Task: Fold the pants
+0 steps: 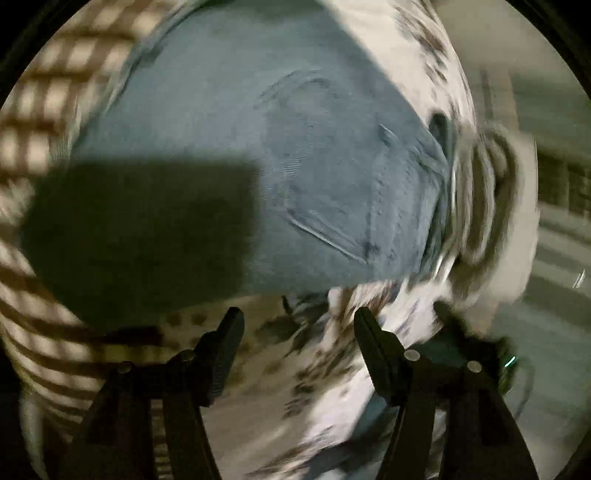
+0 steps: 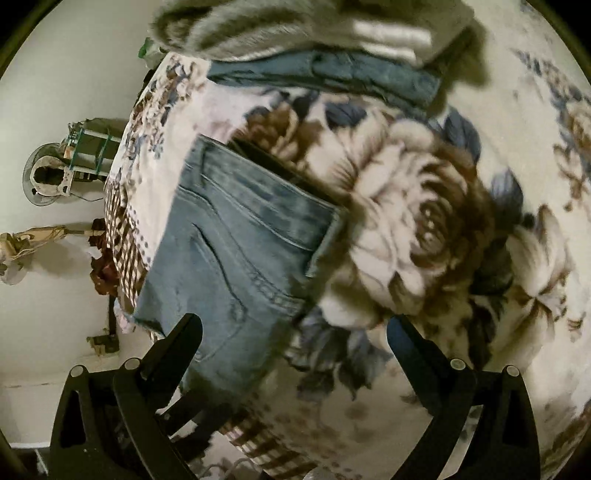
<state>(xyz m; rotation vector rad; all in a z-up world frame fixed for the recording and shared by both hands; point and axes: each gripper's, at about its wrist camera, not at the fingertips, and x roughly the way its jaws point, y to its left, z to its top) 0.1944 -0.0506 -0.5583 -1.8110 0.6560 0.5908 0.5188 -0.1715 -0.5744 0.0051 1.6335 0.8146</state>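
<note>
Light blue denim pants point(image 1: 258, 155) lie flat on a floral blanket point(image 1: 314, 369), back pocket stitching up. A dark shadow covers their near left part. My left gripper point(image 1: 299, 321) is open and empty, just short of the pants' near edge. In the right wrist view the pants point(image 2: 236, 251) lie folded on the blanket point(image 2: 424, 229), waistband and pocket showing. My right gripper point(image 2: 295, 325) is open and empty above the pants' near end, its left finger point(image 2: 184, 332) over the denim.
A stack of folded clothes, grey striped fabric point(image 2: 314, 26) on top of denim point(image 2: 332, 74), lies at the far end of the blanket. A checked cloth point(image 1: 48, 110) borders the blanket. A fan point(image 2: 44, 177) and clutter stand on the floor at left.
</note>
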